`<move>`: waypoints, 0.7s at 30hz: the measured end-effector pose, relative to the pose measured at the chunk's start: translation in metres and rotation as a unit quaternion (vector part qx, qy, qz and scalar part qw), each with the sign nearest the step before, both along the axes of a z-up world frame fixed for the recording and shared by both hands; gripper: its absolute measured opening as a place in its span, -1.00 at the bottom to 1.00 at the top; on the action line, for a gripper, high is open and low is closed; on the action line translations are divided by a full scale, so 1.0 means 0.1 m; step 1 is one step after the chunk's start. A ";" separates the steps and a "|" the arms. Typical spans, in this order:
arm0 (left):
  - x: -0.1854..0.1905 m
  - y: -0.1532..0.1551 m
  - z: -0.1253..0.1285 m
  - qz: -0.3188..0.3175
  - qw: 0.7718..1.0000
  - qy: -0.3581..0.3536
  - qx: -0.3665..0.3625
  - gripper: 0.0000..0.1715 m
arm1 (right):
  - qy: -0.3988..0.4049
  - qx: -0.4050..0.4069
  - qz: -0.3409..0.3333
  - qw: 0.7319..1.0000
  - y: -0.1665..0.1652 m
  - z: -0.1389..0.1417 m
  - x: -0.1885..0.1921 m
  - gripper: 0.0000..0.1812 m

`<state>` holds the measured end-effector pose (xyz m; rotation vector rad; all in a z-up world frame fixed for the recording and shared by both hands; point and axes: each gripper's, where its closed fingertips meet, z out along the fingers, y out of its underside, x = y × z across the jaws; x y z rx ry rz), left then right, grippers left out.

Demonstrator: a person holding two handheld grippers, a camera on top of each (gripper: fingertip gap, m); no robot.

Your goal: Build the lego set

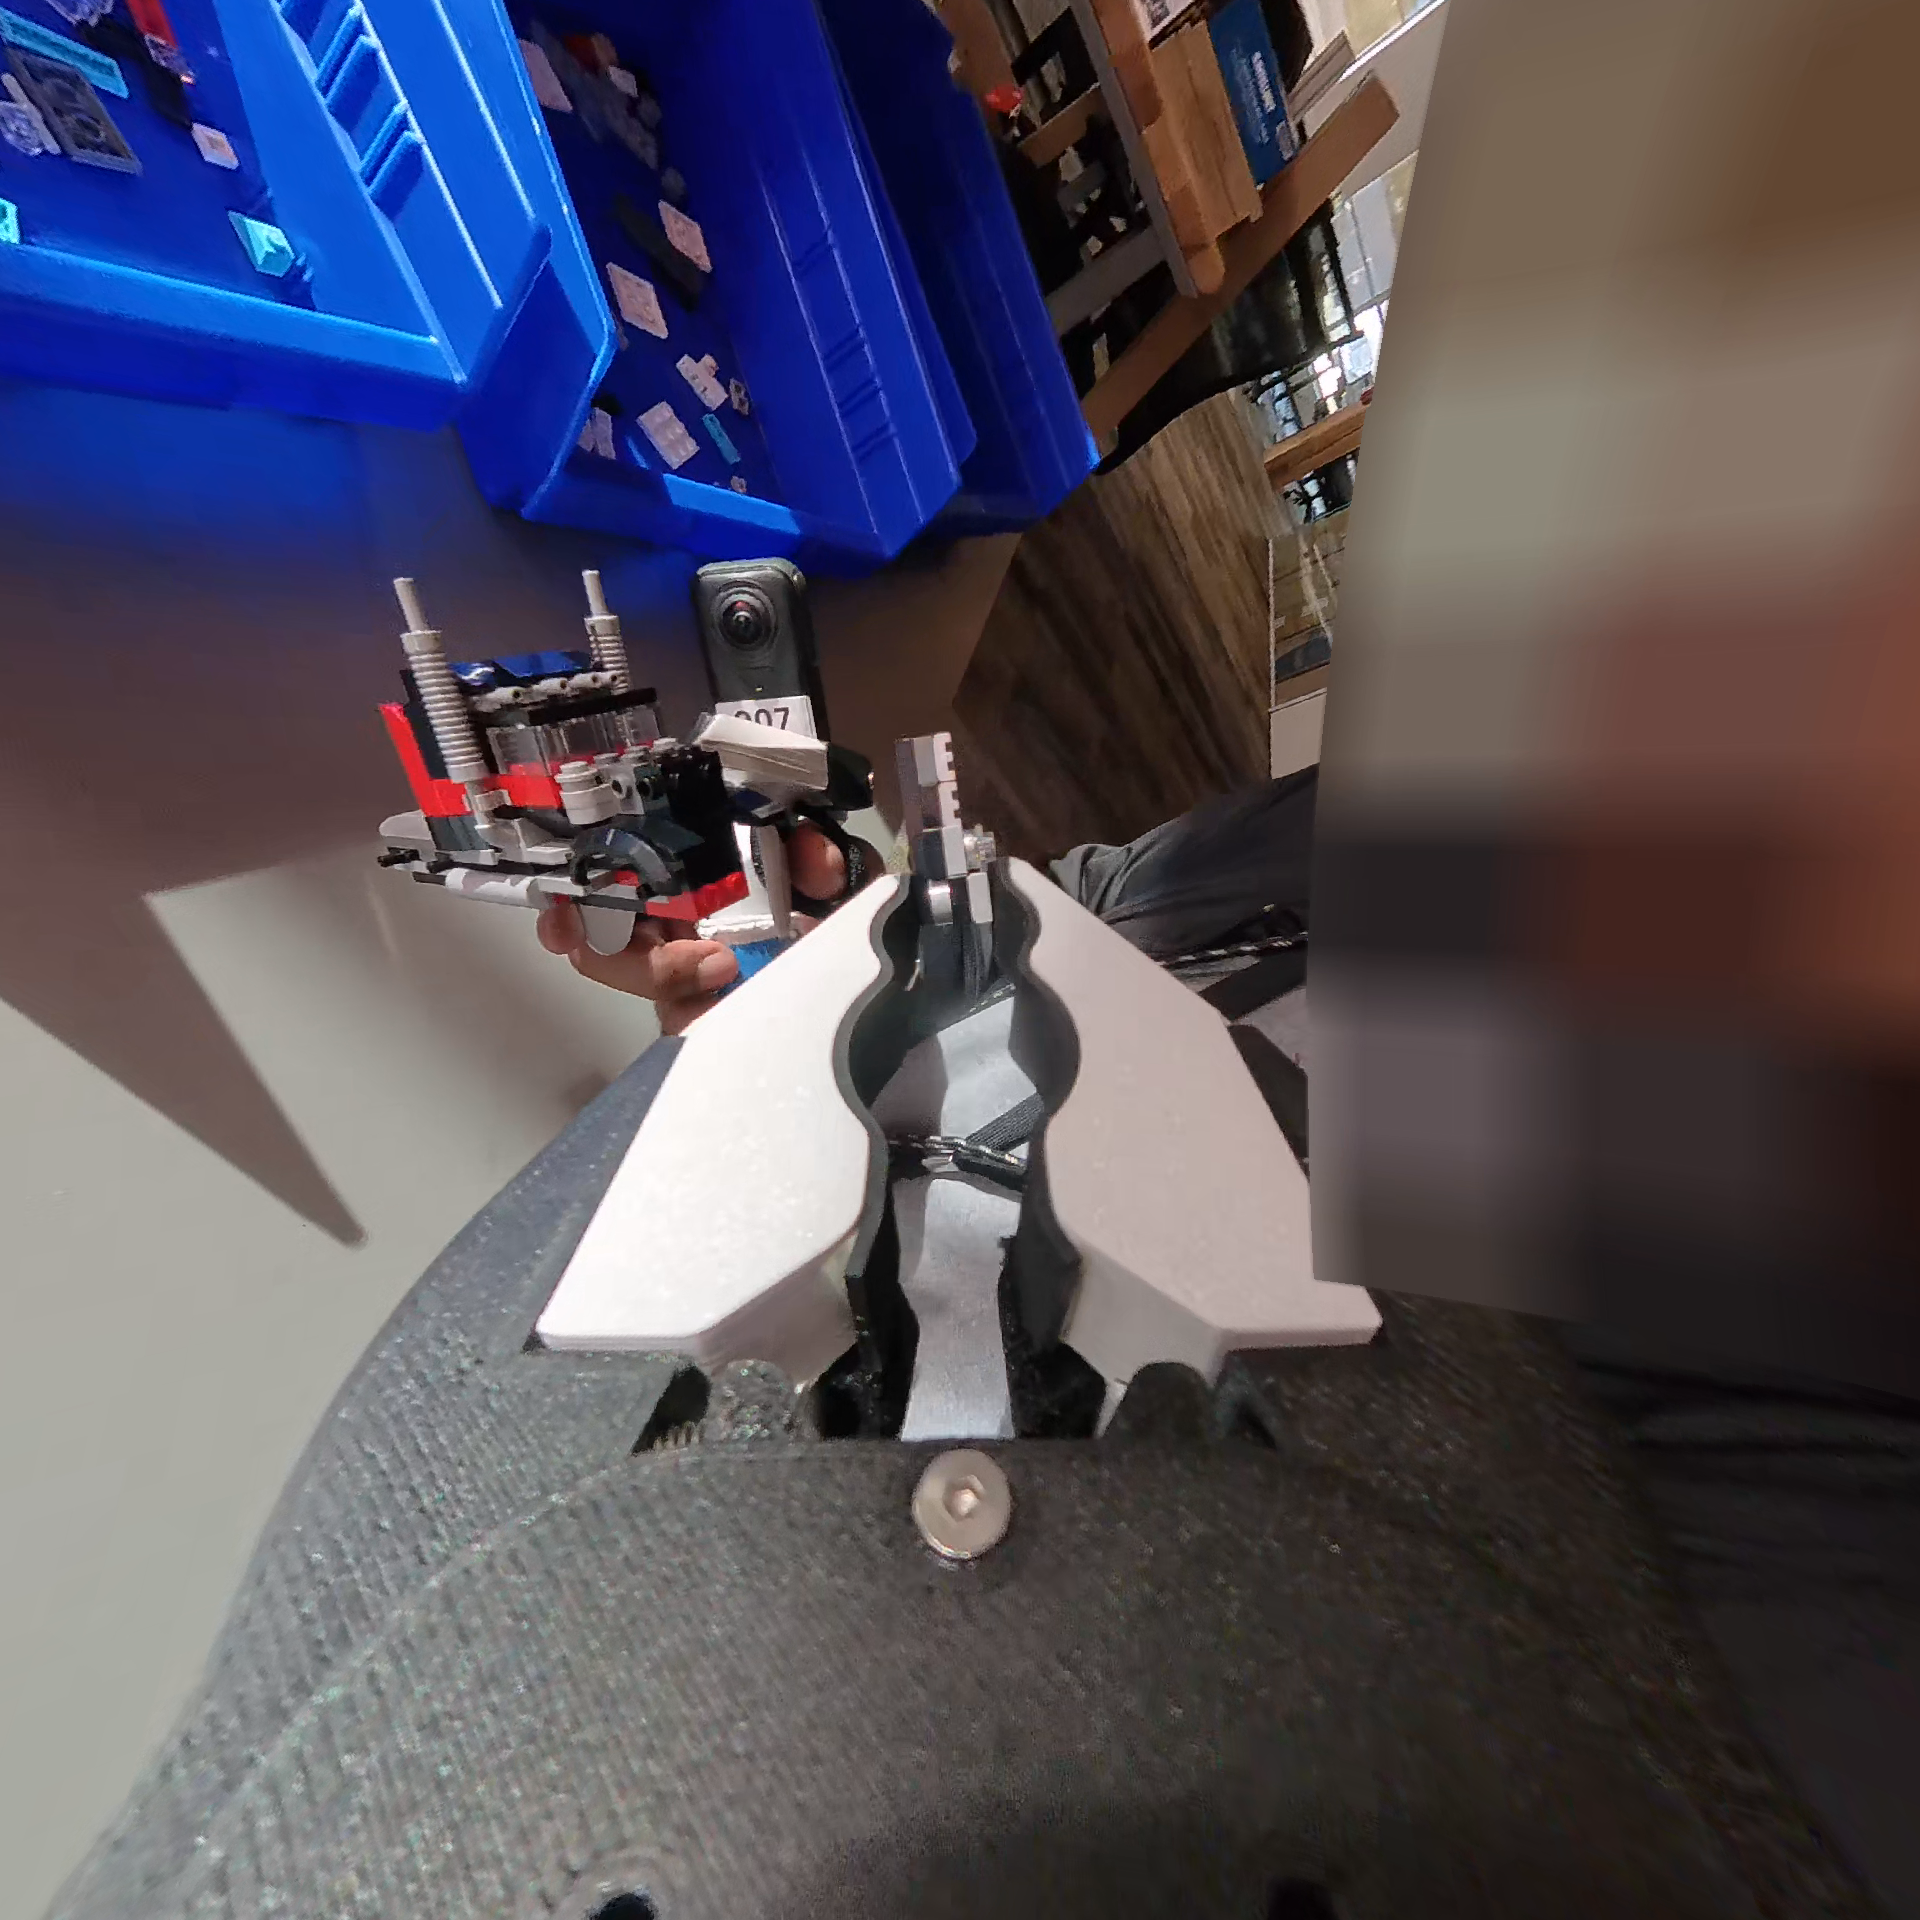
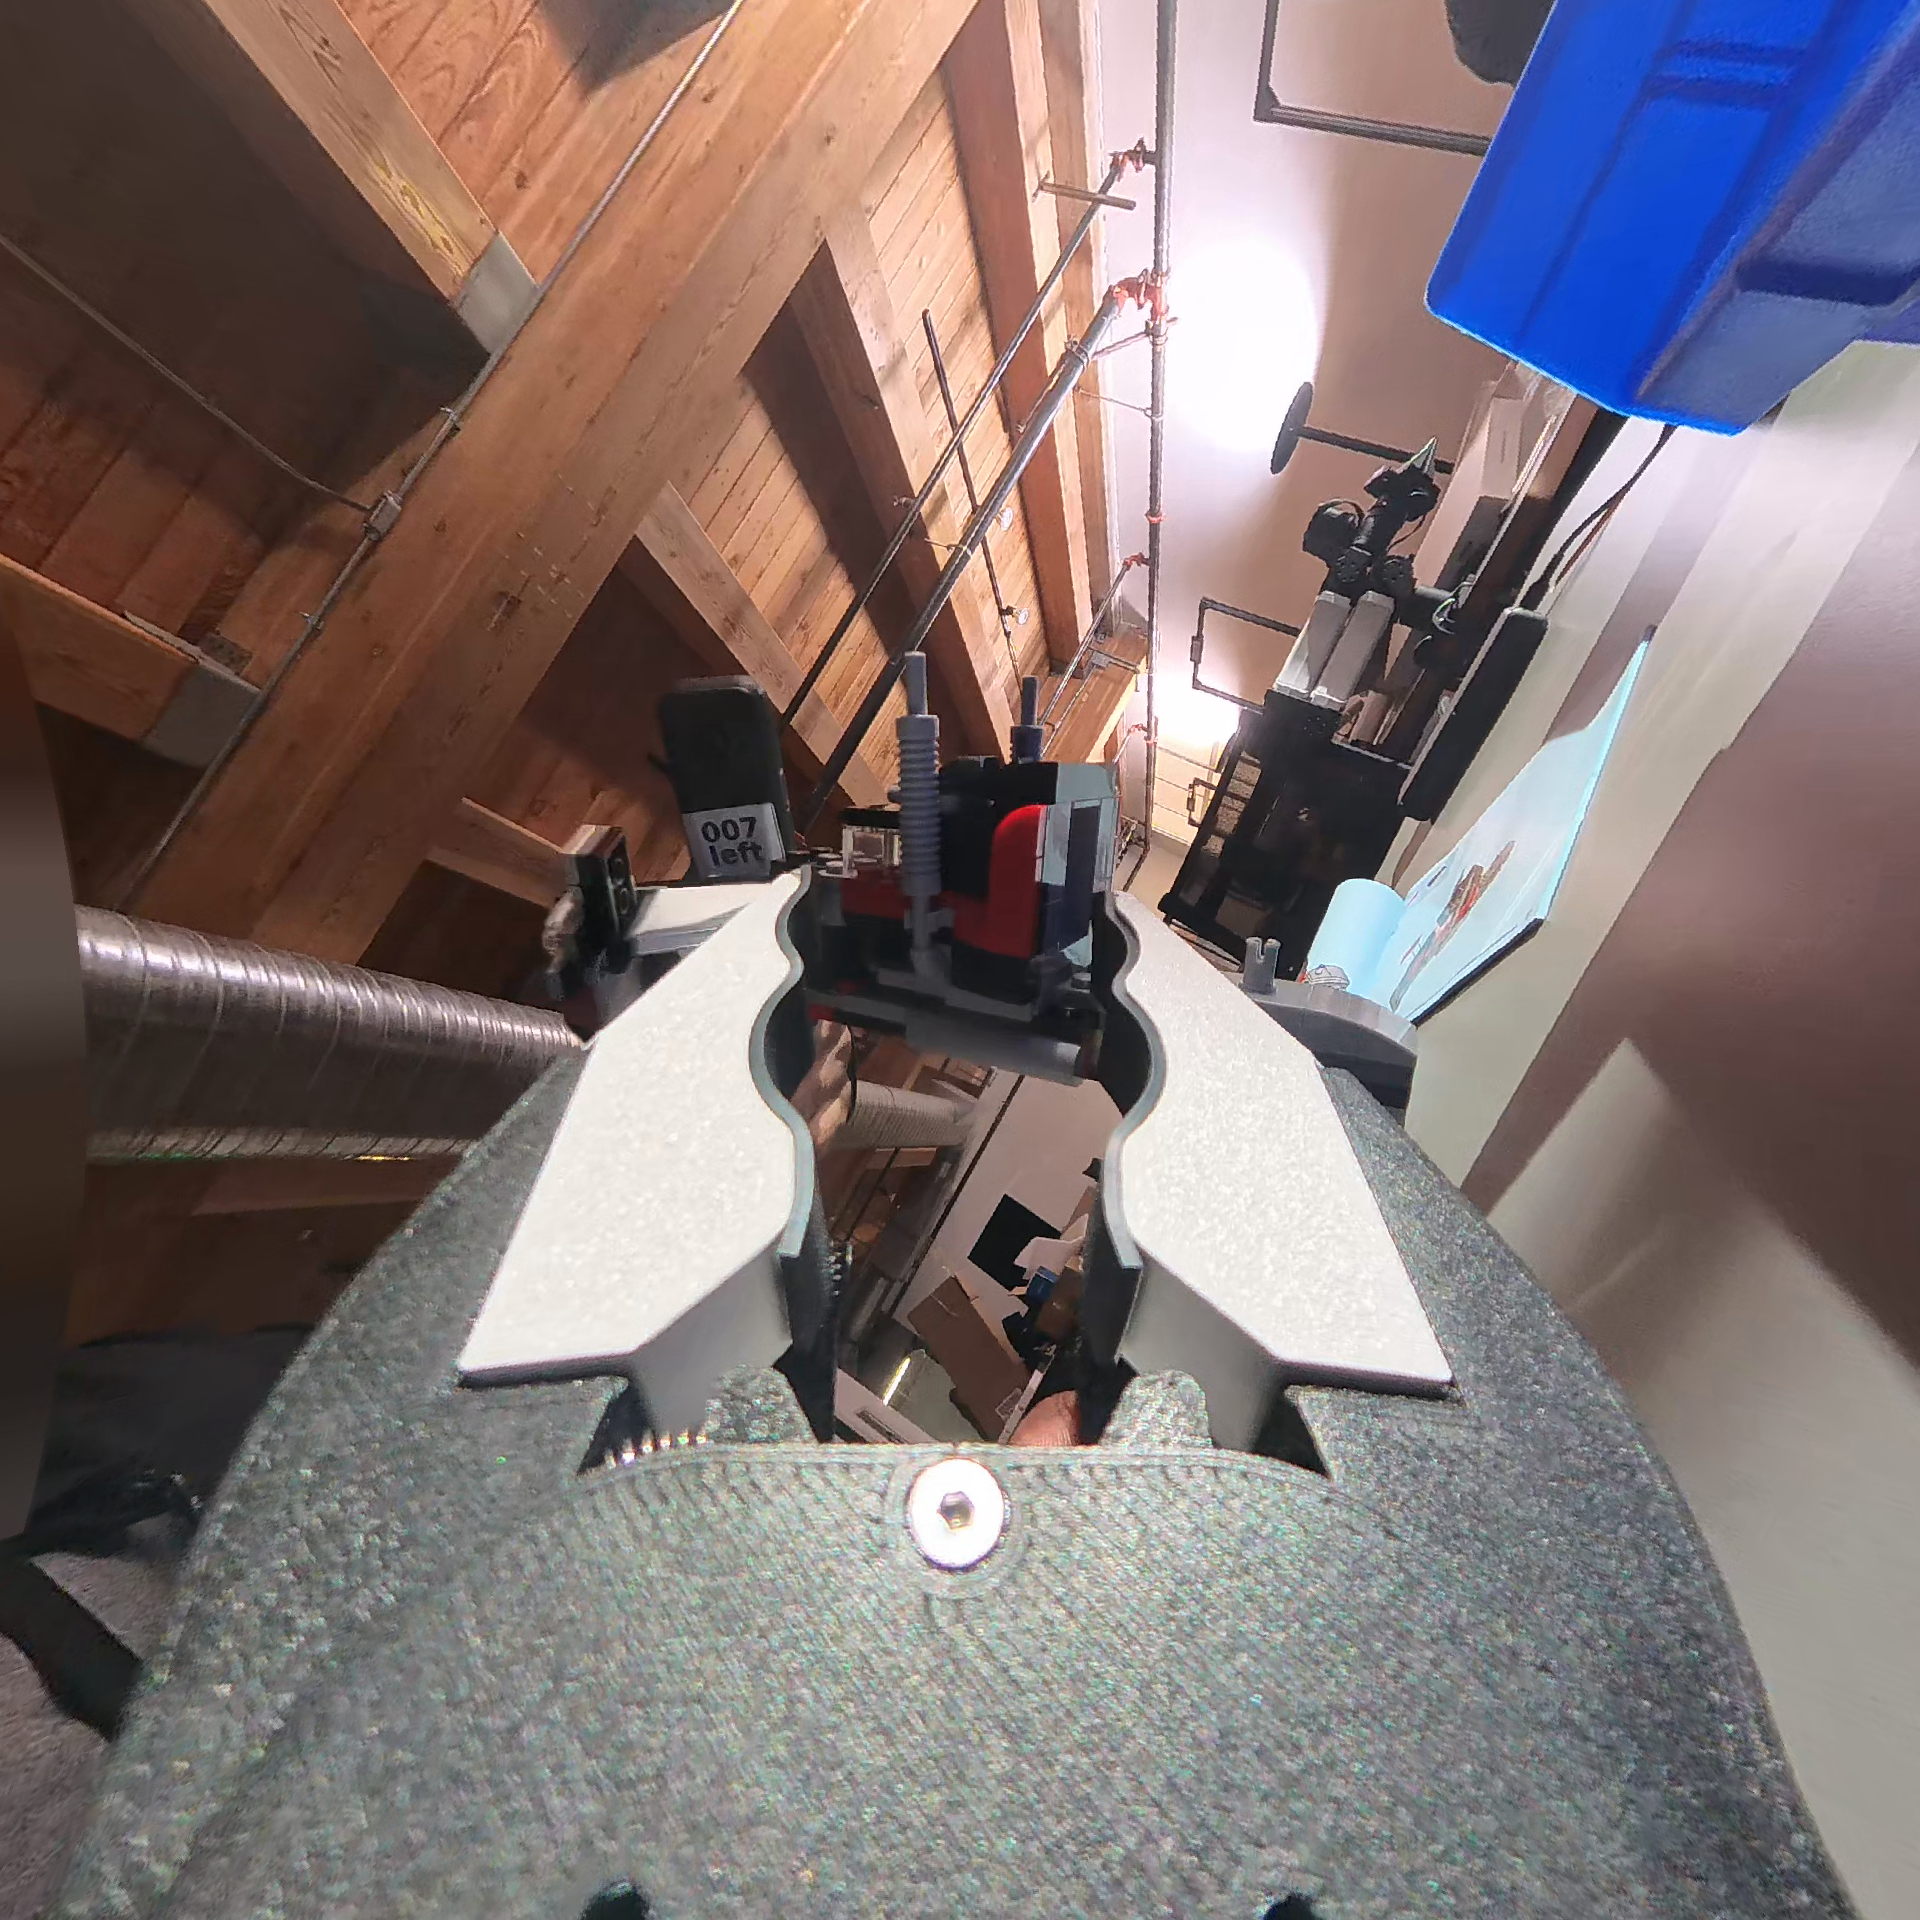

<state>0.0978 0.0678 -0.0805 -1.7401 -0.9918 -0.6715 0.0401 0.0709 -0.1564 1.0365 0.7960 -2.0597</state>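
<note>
A: Where does the truck model (image 1: 561, 800) lie?
B: Off to the left of the left gripper (image 1: 951, 883), apart from it, and held aloft between the right gripper's (image 2: 956, 977) jaws.
A: And the left gripper?
B: Pinched nearly closed on a small grey toothed piece (image 1: 930, 795), standing upright.

Left gripper (image 1: 951, 883): dark grey textured printed body, two pale grey fingers (image 1: 727, 1122) with wavy inner edges, one silver hex screw (image 1: 961, 1503). Right gripper (image 2: 951, 935): same build, matching screw (image 2: 957, 1511).
</note>
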 end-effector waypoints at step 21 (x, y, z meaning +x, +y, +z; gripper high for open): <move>-0.16 0.12 -0.33 0.089 0.991 -0.097 0.037 -0.84 | -0.018 -0.029 -0.025 0.999 0.10 -0.01 -0.06 -0.40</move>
